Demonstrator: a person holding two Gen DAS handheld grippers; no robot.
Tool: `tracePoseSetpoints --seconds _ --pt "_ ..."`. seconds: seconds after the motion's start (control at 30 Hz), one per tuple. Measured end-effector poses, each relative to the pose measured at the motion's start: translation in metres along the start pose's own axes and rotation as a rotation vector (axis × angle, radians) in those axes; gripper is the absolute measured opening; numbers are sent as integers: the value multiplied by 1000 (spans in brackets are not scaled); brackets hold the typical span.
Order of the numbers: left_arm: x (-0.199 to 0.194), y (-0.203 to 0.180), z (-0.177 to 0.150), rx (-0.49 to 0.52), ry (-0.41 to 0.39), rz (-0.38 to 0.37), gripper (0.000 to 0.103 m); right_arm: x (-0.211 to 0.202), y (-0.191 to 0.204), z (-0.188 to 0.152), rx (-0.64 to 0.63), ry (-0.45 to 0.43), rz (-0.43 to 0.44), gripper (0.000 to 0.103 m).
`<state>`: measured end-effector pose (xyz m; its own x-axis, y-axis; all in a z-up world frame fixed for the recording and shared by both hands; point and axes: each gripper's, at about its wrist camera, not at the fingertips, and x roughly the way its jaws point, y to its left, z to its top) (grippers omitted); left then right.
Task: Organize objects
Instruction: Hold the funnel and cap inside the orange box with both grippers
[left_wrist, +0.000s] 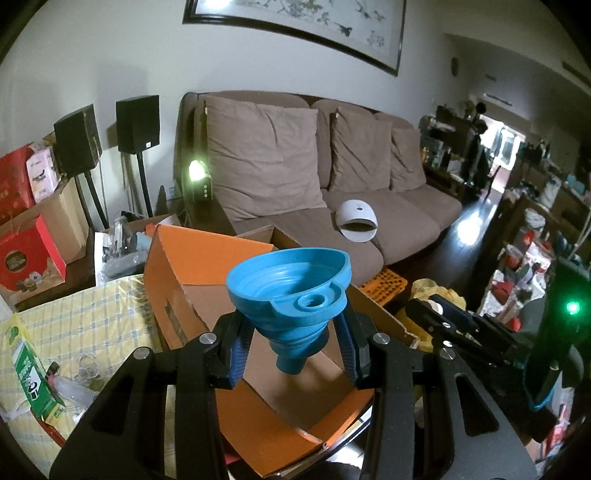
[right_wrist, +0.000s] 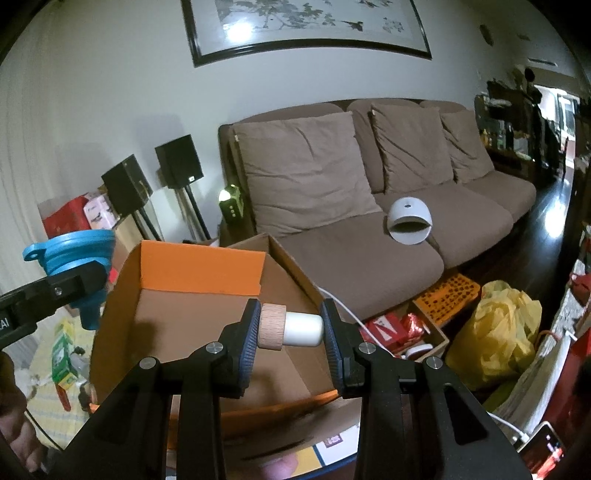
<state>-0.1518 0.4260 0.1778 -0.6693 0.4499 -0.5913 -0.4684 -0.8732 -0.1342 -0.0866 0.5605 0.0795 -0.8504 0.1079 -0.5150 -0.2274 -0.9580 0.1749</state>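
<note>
My left gripper (left_wrist: 293, 350) is shut on a blue collapsible funnel (left_wrist: 291, 291) and holds it upright above the open orange cardboard box (left_wrist: 207, 258). The funnel also shows in the right wrist view (right_wrist: 74, 254), at the left, beside the box. My right gripper (right_wrist: 290, 330) is shut on a stopper with a wooden cap and white plug (right_wrist: 291, 325), held sideways over the box's brown inside (right_wrist: 177, 317). The right gripper also shows at the right of the left wrist view (left_wrist: 436, 314).
A brown sofa (left_wrist: 332, 177) with a white dome device (left_wrist: 356, 221) stands behind the box. A yellow checked cloth (left_wrist: 85, 317) with a green carton (left_wrist: 29, 373) lies at the left. A yellow bag (right_wrist: 498, 328), red boxes and an orange tray (right_wrist: 447, 295) sit on the floor at the right.
</note>
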Motion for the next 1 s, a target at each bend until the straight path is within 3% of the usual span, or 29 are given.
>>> tracePoseSetpoints --seconds 0.47,1.0 --pt "-23 24 4 -19 -20 54 39 8 18 -4 -35 21 38 33" --pt "-8 22 -4 -45 21 12 39 18 25 -8 -45 53 59 33"
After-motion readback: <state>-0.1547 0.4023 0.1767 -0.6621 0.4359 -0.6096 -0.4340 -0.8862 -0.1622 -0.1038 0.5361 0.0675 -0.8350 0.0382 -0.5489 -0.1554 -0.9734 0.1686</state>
